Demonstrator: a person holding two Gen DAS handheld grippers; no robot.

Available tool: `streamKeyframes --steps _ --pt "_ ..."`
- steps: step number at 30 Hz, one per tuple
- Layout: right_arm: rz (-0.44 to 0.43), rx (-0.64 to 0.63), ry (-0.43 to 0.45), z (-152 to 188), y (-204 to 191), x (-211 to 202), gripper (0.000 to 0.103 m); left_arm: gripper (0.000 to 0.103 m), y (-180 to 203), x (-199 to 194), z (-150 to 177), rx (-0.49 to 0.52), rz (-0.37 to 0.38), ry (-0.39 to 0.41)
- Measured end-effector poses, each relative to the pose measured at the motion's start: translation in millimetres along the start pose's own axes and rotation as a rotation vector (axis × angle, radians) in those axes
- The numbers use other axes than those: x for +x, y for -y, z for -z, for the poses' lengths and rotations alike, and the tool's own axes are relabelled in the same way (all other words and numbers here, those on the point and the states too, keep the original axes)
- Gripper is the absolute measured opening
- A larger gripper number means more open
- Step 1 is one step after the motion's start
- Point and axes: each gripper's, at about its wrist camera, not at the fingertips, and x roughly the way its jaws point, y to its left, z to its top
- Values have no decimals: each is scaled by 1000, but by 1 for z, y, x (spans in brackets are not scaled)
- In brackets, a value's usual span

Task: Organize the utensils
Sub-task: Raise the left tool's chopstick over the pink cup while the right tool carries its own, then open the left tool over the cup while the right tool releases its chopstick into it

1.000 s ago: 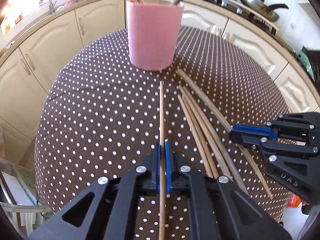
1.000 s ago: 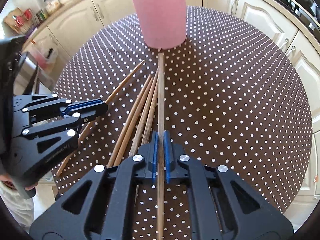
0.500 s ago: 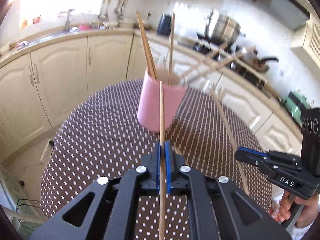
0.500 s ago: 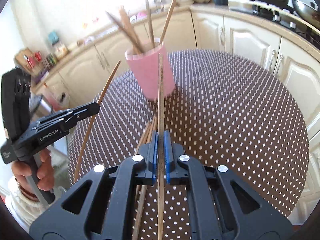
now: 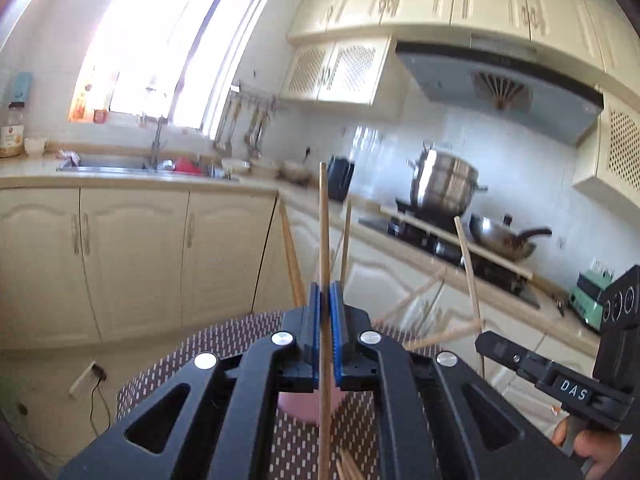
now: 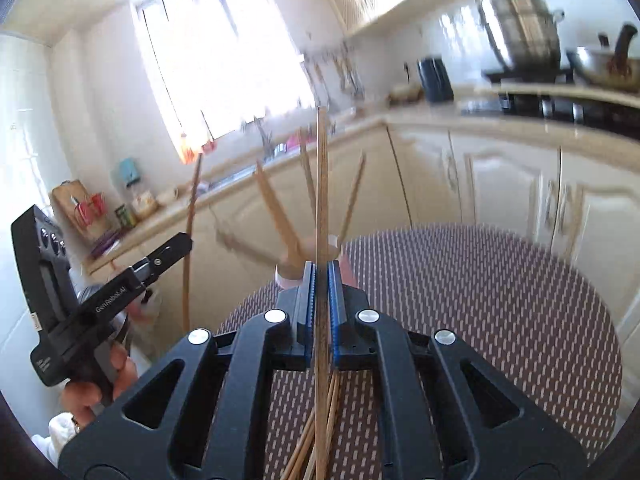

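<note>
2 chopsticks were clamped, 1 per claw: the left gripper [image 5: 325,312] pinched the left chopstick [image 5: 324,216], the right gripper [image 6: 320,280] pinched the right chopstick [image 6: 322,184]. Each stick's long axis ran forward-up along the fingers. The pink cup [image 6: 298,266] sat ahead and below the right claw's tips, seemingly nearer to that one. Left view hid all but the cup's base. Loose chopsticks [image 6: 316,440] lay beneath, blurred.

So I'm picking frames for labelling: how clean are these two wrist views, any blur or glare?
Left wrist: window blown out; gripped chopstick sharp, pink cup's sticks ghosted by motion. Right wrist: window glares harder, dotted tablecloth smears into streaks, cup's chopsticks blurred; both bend cabinet lines, fisheye.
</note>
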Motion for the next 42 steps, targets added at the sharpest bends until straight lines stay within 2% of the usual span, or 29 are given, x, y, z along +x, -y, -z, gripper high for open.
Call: streamKeyframes --steps 5,10,19,24,29,34,42 --pt "5 -26 121 -23 -2 17 7 5 0 17 -25 -55 50 108" --pt "-8 -50 196 -38 -4 41 7 5 7 40 -40 -61 100 178" --pt "-74 -85 322 -45 -4 70 7 5 0 82 -31 -93 120 174" --pt "-106 -90 303 -46 -4 86 7 5 -5 101 -23 -94 116 171" --pt "-102 -79 325 -47 2 94 7 5 -7 112 -21 -79 109 175" --pt "-122 -75 330 -40 4 98 7 5 -8 117 -12 -65 102 165" --pt "-120 -99 279 -27 5 100 7 5 -3 114 4 -28 103 136"
